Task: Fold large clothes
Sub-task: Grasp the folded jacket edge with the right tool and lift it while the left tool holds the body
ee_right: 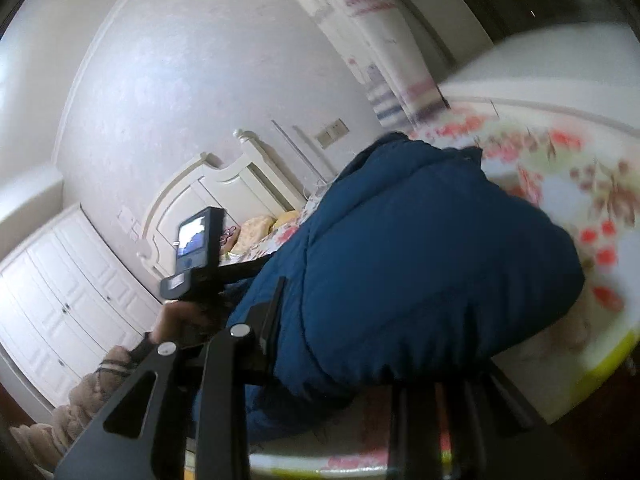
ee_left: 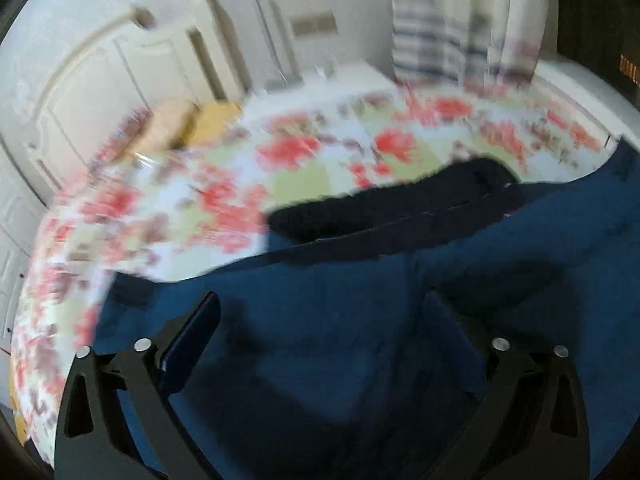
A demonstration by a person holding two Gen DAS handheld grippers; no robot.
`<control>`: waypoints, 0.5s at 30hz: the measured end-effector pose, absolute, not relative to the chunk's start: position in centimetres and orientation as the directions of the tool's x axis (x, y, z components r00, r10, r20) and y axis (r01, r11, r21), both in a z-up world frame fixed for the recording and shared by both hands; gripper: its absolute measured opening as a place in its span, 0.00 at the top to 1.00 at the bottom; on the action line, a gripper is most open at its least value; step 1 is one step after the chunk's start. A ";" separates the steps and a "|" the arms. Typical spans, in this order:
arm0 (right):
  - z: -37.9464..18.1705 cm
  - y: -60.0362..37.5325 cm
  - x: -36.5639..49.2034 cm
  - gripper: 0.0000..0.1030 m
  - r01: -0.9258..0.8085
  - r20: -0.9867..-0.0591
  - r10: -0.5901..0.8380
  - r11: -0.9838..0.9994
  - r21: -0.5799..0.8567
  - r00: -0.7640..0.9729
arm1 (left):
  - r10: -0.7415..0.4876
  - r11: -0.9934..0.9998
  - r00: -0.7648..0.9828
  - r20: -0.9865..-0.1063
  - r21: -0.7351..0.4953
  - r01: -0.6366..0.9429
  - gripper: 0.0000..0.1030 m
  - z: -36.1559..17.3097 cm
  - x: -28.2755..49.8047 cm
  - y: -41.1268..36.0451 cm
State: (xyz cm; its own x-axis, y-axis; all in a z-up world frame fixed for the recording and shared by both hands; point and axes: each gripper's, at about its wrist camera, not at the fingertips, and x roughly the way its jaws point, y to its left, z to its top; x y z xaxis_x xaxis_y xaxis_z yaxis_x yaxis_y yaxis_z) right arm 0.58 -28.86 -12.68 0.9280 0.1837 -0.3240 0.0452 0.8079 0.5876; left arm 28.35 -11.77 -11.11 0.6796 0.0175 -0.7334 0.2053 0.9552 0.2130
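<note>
Closest to the left wrist camera, the left gripper (ee_left: 316, 320) hovers over a large blue padded jacket (ee_left: 360, 340), its two black fingers spread wide apart with nothing between them. Blue cloth fills the space under and between them; whether the pads touch it is unclear through the motion blur. Beyond, a darker navy band of the jacket, perhaps its lining or collar (ee_left: 400, 208), lies across the middle of the bed. Past that stretches the floral bedspread (ee_left: 240, 168), then pillows (ee_left: 172, 124) near the head edge, and a cream headboard (ee_left: 100, 92) against the wall.

From the right wrist view, the right gripper (ee_right: 332, 344) is mostly hidden: one finger shows beside a puffed mound of the same jacket, the other is buried, so I cannot tell whether it grips cloth. The person's left hand (ee_right: 180, 320) holds its tool beyond.

Likely risk: the thick, slippery padding may spring back or slide from a shallow pinch, undoing the fold. With the left jaws empty, one-sided pulling could drag the jacket askew toward the bed's edge.
</note>
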 end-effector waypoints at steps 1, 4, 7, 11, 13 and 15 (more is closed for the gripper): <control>-12.4 -28.7 0.8 0.73 0.051 -0.330 0.170 0.822 0.567 0.929 | -0.037 0.960 0.714 -0.699 0.175 0.221 0.06 -9.9 25.8 -10.7; -11.5 -28.0 1.3 0.73 0.067 -0.336 0.135 0.848 0.525 0.932 | -0.119 0.936 0.727 -0.677 0.167 0.309 0.06 -9.8 19.1 -9.4; -9.7 -26.1 2.2 0.73 0.054 -0.350 0.118 0.895 0.443 0.929 | -0.120 0.906 0.747 -0.654 0.236 0.352 0.06 -13.2 13.7 -9.4; -6.0 -19.1 3.1 0.73 0.022 -0.330 0.017 0.993 0.114 0.944 | -0.257 0.876 0.695 -0.671 0.142 0.461 0.06 -13.1 9.7 -5.5; -4.3 -14.5 3.8 0.73 -0.022 -0.310 -0.007 0.996 -0.089 0.951 | -0.310 0.868 0.676 -0.669 0.091 0.488 0.05 -12.1 8.6 -2.5; -3.8 -9.7 4.2 0.73 -0.073 -0.296 -0.014 0.956 -0.282 0.955 | -0.340 0.896 0.689 -0.640 0.001 0.444 0.05 -10.8 8.1 2.3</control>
State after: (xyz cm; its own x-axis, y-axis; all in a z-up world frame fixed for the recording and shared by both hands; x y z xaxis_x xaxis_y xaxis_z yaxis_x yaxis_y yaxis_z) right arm 4.16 -9.72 -3.82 0.9551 -0.0145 -0.2958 -0.0730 0.9565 -0.2825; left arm 8.07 2.26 -10.78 0.6888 -0.3399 -0.6403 0.4436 0.8962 0.0014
